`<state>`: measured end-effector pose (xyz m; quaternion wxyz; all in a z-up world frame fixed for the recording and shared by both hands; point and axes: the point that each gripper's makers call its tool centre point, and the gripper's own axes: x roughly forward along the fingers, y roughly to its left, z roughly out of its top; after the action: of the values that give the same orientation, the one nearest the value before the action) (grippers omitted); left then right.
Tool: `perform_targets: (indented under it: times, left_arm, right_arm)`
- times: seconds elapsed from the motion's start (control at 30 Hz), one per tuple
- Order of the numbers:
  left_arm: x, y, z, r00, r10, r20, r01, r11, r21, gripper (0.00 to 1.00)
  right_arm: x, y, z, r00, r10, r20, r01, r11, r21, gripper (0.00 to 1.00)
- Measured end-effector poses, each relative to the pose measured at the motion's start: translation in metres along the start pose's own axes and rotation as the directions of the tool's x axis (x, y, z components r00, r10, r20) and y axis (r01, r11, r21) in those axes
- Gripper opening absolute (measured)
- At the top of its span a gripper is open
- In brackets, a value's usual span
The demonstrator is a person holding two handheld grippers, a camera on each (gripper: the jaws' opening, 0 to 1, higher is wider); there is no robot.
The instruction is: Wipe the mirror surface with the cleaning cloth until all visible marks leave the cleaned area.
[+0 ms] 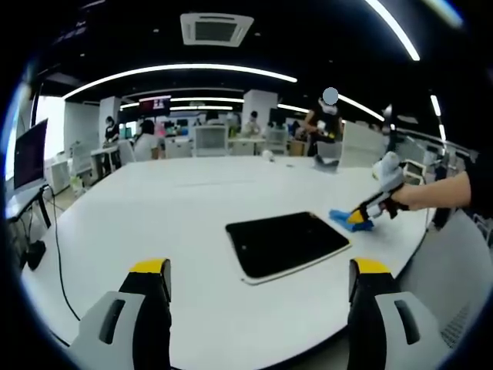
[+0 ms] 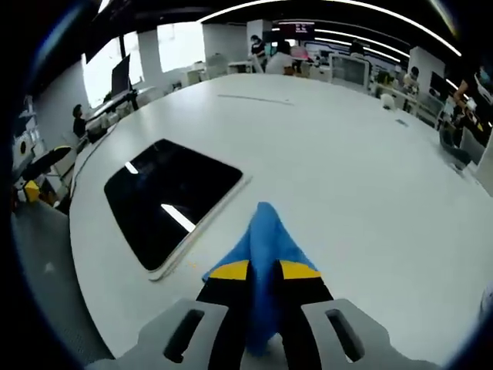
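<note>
Gripping a crumpled blue cleaning cloth (image 2: 262,239), the right tongs (image 2: 264,270) hover beside the dark rectangular mirror (image 2: 171,196) lying flat on the white table (image 2: 347,177) (left tongs (image 1: 262,281) gape empty).

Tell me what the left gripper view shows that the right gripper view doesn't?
Left gripper view: its own open left gripper with nothing between the jaws, plus a hand holding the other gripper at the mirror's far corner. Right gripper view: the right gripper shut on the blue cloth, seen close, and ceiling lights reflected in the mirror. Both: the dark mirror flat on the white table and the cloth.
</note>
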<state>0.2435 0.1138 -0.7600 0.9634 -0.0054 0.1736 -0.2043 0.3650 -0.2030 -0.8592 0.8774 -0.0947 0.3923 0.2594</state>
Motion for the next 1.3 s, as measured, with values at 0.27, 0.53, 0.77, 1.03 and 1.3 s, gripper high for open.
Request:
perform_targets:
  times: [0.27, 0.53, 0.77, 1.03, 1.3]
  left_arm:
    - [0.000, 0.000, 0.000, 1.000, -0.001, 0.001, 0.001, 1.000, 0.000, 0.96]
    - [0.000, -0.001, 0.000, 1.000, -0.001, -0.003, 0.001, 1.000, 0.001, 0.95]
    - [0.000, -0.001, 0.001, 1.000, -0.004, 0.003, 0.004, 1.000, -0.003, 0.96]
    - [0.000, 0.000, 0.001, 1.000, -0.002, 0.002, 0.002, 1.000, -0.004, 0.96]
    - [-0.001, -0.002, 0.001, 1.000, -0.012, 0.008, 0.012, 1.000, -0.007, 0.96]
  right_arm:
    - [0.001, -0.002, 0.000, 1.000, -0.004, 0.017, 0.004, 1.000, -0.010, 0.05]
    - [0.001, 0.000, 0.002, 0.999, -0.019, 0.025, 0.020, 0.998, -0.052, 0.02]
    - [-0.012, -0.002, 0.027, 0.997, -0.024, 0.073, 0.025, 1.000, -0.017, 0.01]
    - [-0.022, 0.008, 0.069, 0.990, 0.009, 0.141, -0.017, 0.998, 0.059, 0.02]
    - [-0.013, 0.042, 0.093, 0.991, 0.033, 0.132, -0.029, 0.999, -0.035, 0.02]
